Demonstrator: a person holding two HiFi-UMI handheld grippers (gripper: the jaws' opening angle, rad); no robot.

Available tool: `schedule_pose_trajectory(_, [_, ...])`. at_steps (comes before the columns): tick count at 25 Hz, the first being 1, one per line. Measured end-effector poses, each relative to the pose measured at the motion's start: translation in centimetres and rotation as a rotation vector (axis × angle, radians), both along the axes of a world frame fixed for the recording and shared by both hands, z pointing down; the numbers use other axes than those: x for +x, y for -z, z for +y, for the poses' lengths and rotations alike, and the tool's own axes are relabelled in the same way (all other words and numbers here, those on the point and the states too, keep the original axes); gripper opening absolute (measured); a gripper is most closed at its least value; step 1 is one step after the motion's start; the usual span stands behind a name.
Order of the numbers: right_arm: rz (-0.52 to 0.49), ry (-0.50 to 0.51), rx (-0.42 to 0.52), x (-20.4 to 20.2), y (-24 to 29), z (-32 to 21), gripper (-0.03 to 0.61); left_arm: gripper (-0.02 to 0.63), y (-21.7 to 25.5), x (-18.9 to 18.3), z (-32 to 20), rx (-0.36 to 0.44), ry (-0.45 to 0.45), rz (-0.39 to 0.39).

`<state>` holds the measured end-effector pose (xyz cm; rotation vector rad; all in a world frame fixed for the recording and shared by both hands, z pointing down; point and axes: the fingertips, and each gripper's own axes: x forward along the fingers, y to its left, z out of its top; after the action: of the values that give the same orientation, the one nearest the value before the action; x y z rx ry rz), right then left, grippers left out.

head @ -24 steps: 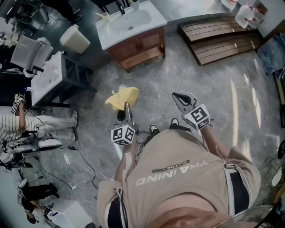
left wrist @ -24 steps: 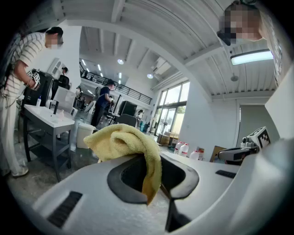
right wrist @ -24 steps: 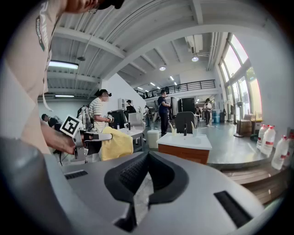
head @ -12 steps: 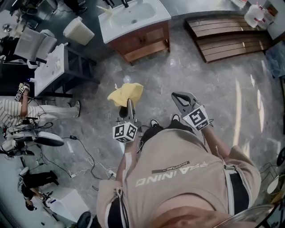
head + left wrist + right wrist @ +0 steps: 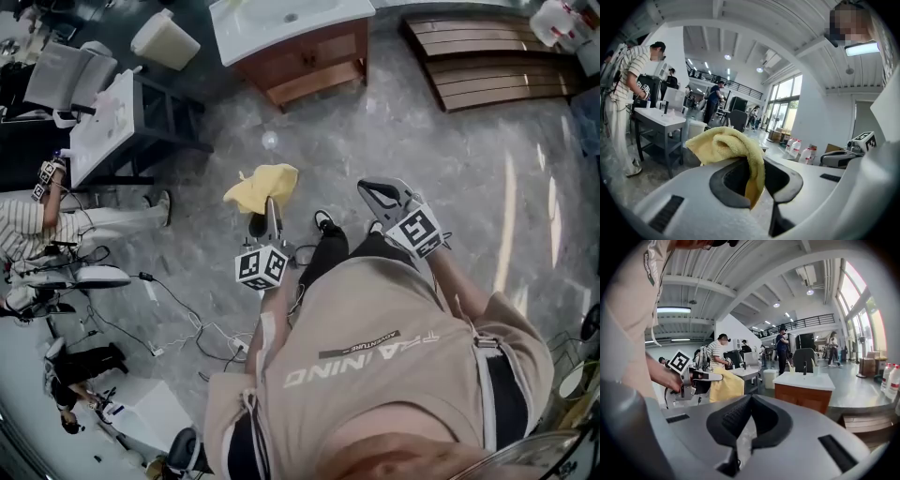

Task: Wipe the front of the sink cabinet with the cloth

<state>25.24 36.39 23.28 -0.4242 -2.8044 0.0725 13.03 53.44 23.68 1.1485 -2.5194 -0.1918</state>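
My left gripper [image 5: 271, 211] is clamping the yellow cloth [image 5: 262, 185], which is bunching up over its jaws, above the floor. My right gripper [image 5: 377, 194] is hanging beside it, jaws pressed together on nothing. The sink cabinet [image 5: 314, 61] is standing well ahead of both.

My head camera looks steeply down from above the person's shoulders, with the sink cabinet [image 5: 305, 58] far off at the top. Each gripper camera rides close behind its own jaws, looking level across the room. The right one shares that cabinet, and the left gripper [image 5: 717, 377] at its left, with the head view.
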Motion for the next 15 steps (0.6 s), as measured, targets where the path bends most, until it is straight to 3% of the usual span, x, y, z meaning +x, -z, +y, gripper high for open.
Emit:
schedule_pose_trajectory(6, [0.072, -0.075, -0.038, -3.9, -0.1, 1.3, 0.012, 0.055, 0.0, -4.8, -0.2, 0.059, -0.077, 0.0])
schedule_pose_trajectory(11, [0.028, -0.126, 0.003, -10.2, 2.3, 3.0, 0.012, 0.055, -0.1, -10.0, 0.3, 0.024, -0.204, -0.034])
schedule_pose_trajectory(15, [0.005, -0.16, 0.0, -13.1, 2.9, 4.2, 0.012, 0.055, -1.2, -13.1, 1.4, 0.038, -0.213, 0.011])
